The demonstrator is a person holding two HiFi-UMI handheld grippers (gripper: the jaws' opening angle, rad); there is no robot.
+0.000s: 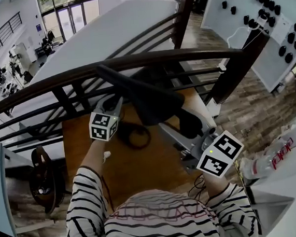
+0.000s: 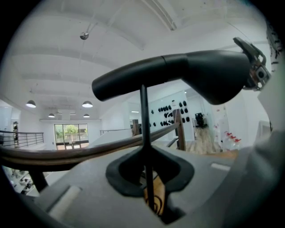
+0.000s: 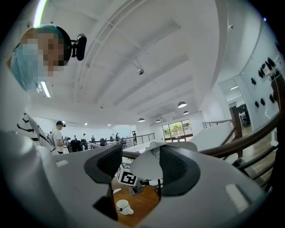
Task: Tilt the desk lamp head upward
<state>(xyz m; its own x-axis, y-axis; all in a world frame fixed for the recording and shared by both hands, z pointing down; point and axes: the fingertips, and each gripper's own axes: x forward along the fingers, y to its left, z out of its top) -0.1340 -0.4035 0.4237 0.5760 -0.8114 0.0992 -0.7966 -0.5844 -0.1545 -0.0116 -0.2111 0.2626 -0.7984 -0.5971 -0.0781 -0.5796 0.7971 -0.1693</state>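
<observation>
A black desk lamp stands on the wooden table [image 1: 132,169]; its long head [image 1: 145,94] is above the table's middle. My left gripper [image 1: 115,105] reaches up from the left. In the left gripper view its jaws [image 2: 147,173] are shut on the lamp's thin black stem [image 2: 144,129], and the lamp head [image 2: 187,75] hangs overhead. My right gripper [image 1: 189,137] comes from the right under the head. In the right gripper view the jaws [image 3: 140,171] stand wide open, with the head's white underside [image 3: 151,164] between them, next to the right pad [image 3: 176,171].
A dark wooden railing [image 1: 132,65] curves across just behind the lamp. A black cable loop [image 1: 135,135] lies on the table near the lamp's foot. A white cup [image 3: 122,206] sits on the table. A white board with black knobs [image 1: 262,10] is at the right.
</observation>
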